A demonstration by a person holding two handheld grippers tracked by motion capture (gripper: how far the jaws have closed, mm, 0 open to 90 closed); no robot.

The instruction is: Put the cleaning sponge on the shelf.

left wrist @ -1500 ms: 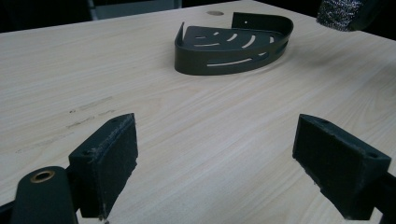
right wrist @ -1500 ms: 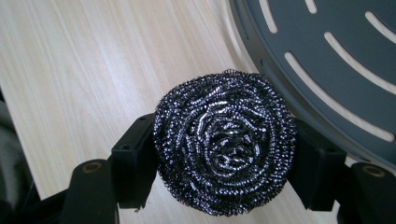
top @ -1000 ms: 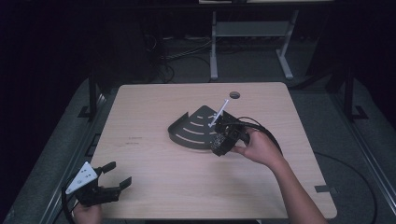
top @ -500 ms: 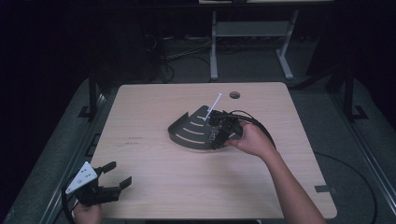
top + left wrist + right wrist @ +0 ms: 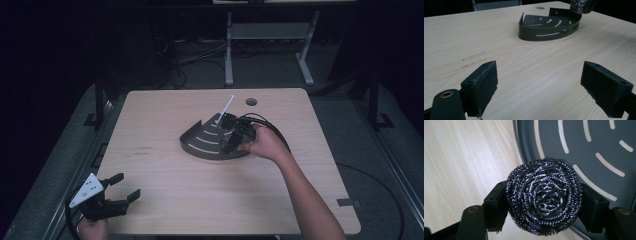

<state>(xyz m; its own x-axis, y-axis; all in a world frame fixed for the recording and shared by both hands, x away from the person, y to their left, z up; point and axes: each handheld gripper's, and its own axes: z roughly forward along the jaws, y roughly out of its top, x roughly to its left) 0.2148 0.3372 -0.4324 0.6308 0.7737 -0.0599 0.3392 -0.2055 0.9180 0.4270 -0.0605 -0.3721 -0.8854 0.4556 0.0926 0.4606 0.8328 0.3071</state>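
**Steel-wool scourer held over a slotted corner tray**

Steel wire, coiled into a round, dark, glinting scouring pad (image 5: 544,199), sits clamped between the two black jaws of the right gripper (image 5: 544,202); the pads press its sides, and its springy loops bulge past them. Beneath and beyond it lies a dark grey, quarter-round metal tray (image 5: 584,150) with a low upright rim and curved slots cut through its flat floor; pale wood shows through the slots. From the high view, the right gripper (image 5: 231,134) hangs over the tray's (image 5: 200,145) right part, near the middle of the light, straight-grained wooden bench (image 5: 165,165). A thin white stick (image 5: 225,108) slants up beside the gripper; what it belongs to is hard to make out. The left gripper (image 5: 117,196), with its grey three-cornered plate, rests at the bench's near left corner, well apart from the tray; its jaws stand wide with nothing between them, their felt-like pads (image 5: 482,83) frayed at the edges. In the left gripper view, the scourer (image 5: 577,6) is cut off at the top edge.
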